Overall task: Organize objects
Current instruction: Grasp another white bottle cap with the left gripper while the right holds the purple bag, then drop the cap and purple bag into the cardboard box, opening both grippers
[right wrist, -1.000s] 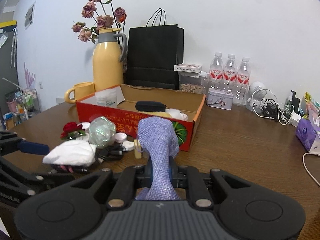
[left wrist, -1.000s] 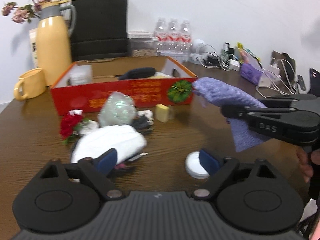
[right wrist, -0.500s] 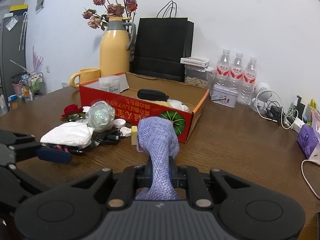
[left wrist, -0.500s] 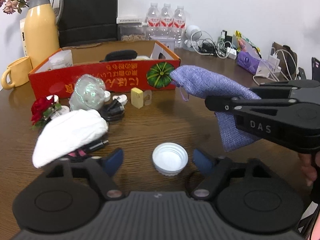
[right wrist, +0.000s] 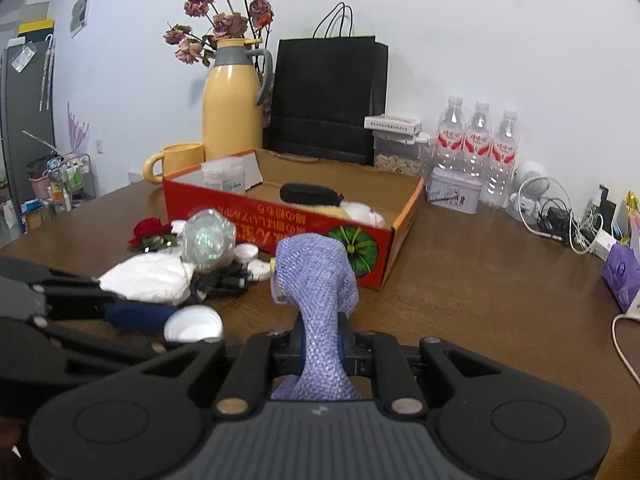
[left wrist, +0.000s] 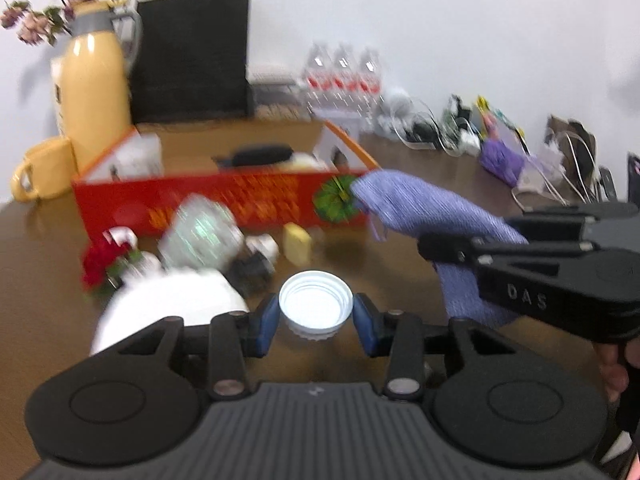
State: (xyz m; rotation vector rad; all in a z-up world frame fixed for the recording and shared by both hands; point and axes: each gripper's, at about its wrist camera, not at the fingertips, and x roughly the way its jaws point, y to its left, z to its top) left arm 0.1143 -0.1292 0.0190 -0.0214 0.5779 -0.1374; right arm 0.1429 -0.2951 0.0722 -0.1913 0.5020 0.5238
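Left tool [left wrist: 316, 322] is closed down onto a white cap [left wrist: 316, 310], blue pads touching both its sides, just above the bench [right wrist: 480, 280]; right tool [right wrist: 320, 344] is clamped on a purple mesh pouch [right wrist: 318, 276] held up near the red box [right wrist: 304, 228].

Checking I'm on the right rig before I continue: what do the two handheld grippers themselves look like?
Both match: the left gripper and right gripper have matte black bodies with a ribbed grey panel between two round black discs, silver pivot pins on the linkage arms, and blue pads on the jaws. Seen side-on from the left wrist view, the right one carries pale "DAS" lettering. No cables or sleeves show.
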